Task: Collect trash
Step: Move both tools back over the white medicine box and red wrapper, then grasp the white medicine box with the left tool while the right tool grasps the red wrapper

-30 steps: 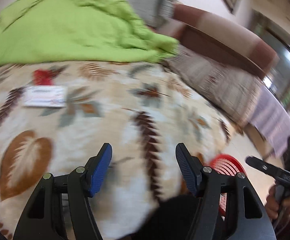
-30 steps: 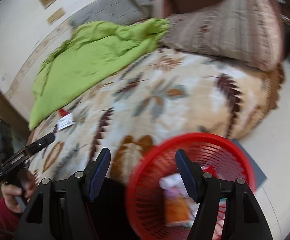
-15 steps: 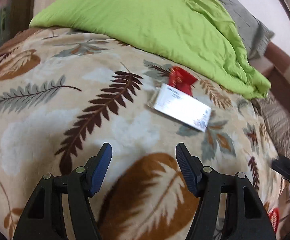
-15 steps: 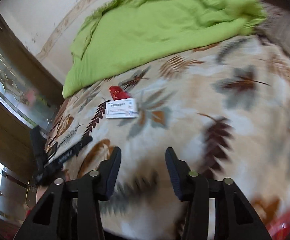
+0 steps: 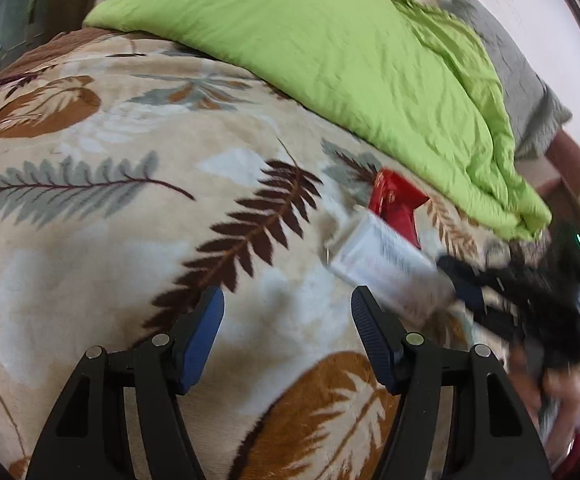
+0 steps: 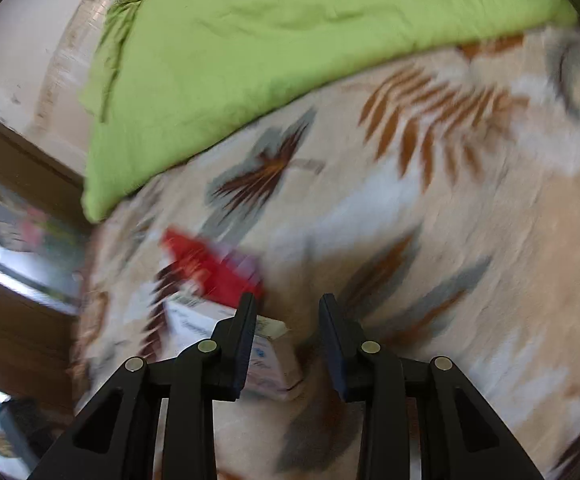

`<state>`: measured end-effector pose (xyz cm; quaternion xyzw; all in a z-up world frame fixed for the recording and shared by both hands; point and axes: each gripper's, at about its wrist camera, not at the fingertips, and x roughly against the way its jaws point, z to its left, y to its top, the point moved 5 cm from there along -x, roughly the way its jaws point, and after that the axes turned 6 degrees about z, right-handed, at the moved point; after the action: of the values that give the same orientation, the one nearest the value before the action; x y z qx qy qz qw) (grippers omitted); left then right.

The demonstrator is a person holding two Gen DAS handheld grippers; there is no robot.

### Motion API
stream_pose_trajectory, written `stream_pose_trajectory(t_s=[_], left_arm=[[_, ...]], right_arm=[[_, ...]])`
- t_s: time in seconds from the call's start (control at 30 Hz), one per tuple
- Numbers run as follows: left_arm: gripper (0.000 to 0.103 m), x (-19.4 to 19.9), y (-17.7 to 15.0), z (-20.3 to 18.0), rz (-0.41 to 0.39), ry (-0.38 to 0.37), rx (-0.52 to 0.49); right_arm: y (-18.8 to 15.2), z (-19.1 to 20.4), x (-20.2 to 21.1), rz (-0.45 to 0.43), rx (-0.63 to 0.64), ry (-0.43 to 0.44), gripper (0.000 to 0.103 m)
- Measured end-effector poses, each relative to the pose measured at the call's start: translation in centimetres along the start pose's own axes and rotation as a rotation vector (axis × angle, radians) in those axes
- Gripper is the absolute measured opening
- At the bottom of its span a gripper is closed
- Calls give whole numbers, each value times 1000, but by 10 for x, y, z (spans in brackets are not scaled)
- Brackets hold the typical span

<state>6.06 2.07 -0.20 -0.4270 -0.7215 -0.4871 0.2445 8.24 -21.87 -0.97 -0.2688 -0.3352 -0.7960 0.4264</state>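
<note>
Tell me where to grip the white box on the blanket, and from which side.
Grip the white box across its short width, coming from above with the right gripper, whose jaws are open. It lies flat on the soft blanket, long and thin, so its narrow sides probably fit. Avoid the end by the red wrapper.

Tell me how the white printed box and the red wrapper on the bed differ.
The flat white cardboard box with printed text is rigid and boxy; the shiny red wrapper is thin and crumpled. The white box looks larger than the red wrapper. The box lies nearer both grippers, with the right gripper open beside it, while the wrapper sits beyond it, closer to the green quilt. Both rest on the leaf-patterned blanket, touching or overlapping.
</note>
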Motion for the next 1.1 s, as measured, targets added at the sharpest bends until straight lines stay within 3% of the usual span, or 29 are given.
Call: stream_pose_trajectory(t_s=[0.1, 0.17, 0.27, 0.3, 0.37, 0.43, 0.6, 0.7, 0.77, 0.8, 0.93, 1.03, 1.1], left_arm=[[66, 4, 2, 8, -15, -10, 51], [66, 6, 2, 9, -19, -8, 59], [66, 4, 0, 8, -12, -9, 65], [66, 2, -1, 8, -7, -10, 66], [66, -4, -2, 5, 18, -32, 67], [66, -10, -5, 2, 46, -55, 62], [71, -18, -6, -7, 54, -72, 41], [71, -21, -6, -10, 54, -70, 32], [71, -23, -6, -12, 53, -65, 21], [71, -23, -6, -13, 53, -63, 17], [71, -24, -7, -18, 56, -67, -5], [73, -29, -9, -28, 73, -72, -33], [89, -34, -11, -40, 83, -59, -59]], right_arm=[[-35, 26, 4, 93, 25, 130, 36], [-59, 47, 2, 174, 93, 168, 36], [-55, 63, 19, 96, 187, 125, 36], [-42, 65, 26, 42, 211, 95, 40], [-19, 64, 29, -27, 245, 11, 56], [5, 60, 21, -74, 277, -68, 58], [37, 42, -21, -36, 267, -164, 58], [39, 39, -46, 5, 245, -147, 52], [34, 41, -56, 26, 258, -133, 34], [31, 44, -59, 19, 274, -150, 31], [18, 49, -42, -58, 315, -170, 28], [9, 45, -7, -140, 296, -196, 28], [-2, 40, 28, -230, 273, -232, 28]])
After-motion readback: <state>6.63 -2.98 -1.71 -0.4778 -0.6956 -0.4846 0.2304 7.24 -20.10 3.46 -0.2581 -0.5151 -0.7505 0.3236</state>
